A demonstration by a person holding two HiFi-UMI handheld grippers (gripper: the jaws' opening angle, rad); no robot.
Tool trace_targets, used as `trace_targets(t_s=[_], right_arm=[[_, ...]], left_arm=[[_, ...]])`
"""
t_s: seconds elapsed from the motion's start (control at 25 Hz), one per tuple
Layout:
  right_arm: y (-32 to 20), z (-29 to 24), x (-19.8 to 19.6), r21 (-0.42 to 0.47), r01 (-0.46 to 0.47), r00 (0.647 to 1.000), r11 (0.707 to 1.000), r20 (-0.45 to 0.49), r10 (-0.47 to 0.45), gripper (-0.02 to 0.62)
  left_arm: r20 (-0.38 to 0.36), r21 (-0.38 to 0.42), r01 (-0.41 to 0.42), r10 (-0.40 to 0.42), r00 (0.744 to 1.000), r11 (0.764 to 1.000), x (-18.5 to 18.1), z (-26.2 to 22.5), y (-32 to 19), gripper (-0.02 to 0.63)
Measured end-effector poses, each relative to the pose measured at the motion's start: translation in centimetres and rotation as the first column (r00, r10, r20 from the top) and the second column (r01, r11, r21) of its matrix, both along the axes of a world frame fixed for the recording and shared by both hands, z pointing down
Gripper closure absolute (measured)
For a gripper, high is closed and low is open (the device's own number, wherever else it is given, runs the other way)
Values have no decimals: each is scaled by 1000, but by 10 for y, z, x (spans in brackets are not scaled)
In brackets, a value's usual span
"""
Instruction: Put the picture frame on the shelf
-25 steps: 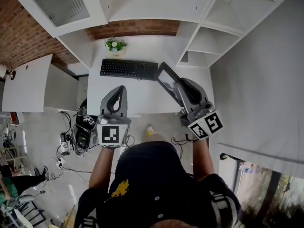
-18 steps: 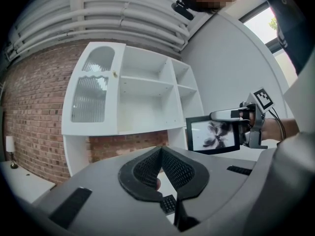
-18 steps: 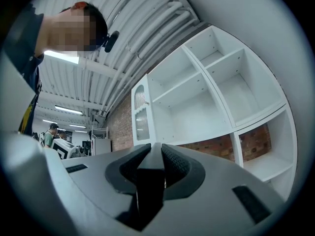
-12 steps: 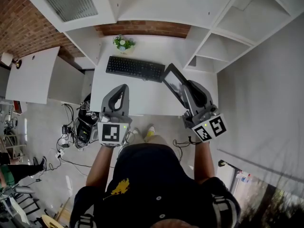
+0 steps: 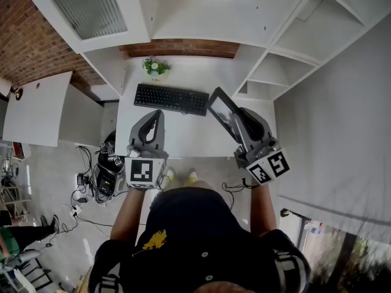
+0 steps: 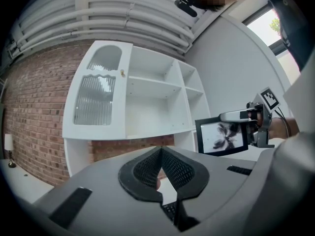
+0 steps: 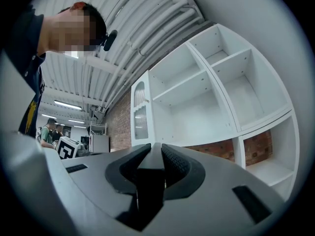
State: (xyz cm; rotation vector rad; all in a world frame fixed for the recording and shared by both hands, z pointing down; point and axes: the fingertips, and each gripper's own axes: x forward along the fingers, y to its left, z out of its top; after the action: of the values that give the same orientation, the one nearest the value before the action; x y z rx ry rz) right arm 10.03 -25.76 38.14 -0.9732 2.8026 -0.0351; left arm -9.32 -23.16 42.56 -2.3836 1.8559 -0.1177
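A black picture frame point(image 5: 221, 108) with a dark leafy print is tilted up above the right side of the white desk point(image 5: 189, 136), with my right gripper point(image 5: 234, 116) shut on its edge. In the right gripper view the frame's thin edge point(image 7: 149, 168) runs between the ribbed pads. The left gripper view shows the frame point(image 6: 221, 136) out to the right, held by the right gripper point(image 6: 252, 123). My left gripper point(image 5: 158, 113) hovers over the desk's front left, shut and empty, its tips meeting point(image 6: 160, 150). The white shelf unit point(image 7: 197, 100) stands ahead with bare compartments point(image 5: 272, 72).
A black keyboard point(image 5: 171, 98) and a small potted plant point(image 5: 156, 66) sit at the back of the desk. A ribbed-glass cabinet door point(image 5: 88, 8) is at the shelf's left. A second white table point(image 5: 36, 108) and floor cables point(image 5: 101, 170) lie left.
Both grippers keep nearly the same stance, the frame still held in the right one. The head view has shifted slightly, so the desk sits a little lower in the picture.
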Motion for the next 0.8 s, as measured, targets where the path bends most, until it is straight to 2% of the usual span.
trace_targets(t_s=[0.32, 0.44, 0.68, 0.8], right_arm=[[-13, -13, -28, 14, -33, 999, 999, -7, 33, 526], [-18, -19, -40, 34, -32, 999, 999, -19, 32, 527], [-38, -27, -64, 55, 10, 999, 998, -45, -8, 526], [-51, -33, -70, 66, 36, 998, 997, -54, -33, 526]], left_arm=[[-35, 42, -13, 15, 999, 999, -35, -17, -18, 588], [-8, 51, -28, 29, 1000, 998, -44, -22, -26, 588], [-31, 78, -38, 41, 999, 996, -55, -33, -44, 588], [-17, 88, -49, 51, 999, 995, -54, -37, -49, 588]])
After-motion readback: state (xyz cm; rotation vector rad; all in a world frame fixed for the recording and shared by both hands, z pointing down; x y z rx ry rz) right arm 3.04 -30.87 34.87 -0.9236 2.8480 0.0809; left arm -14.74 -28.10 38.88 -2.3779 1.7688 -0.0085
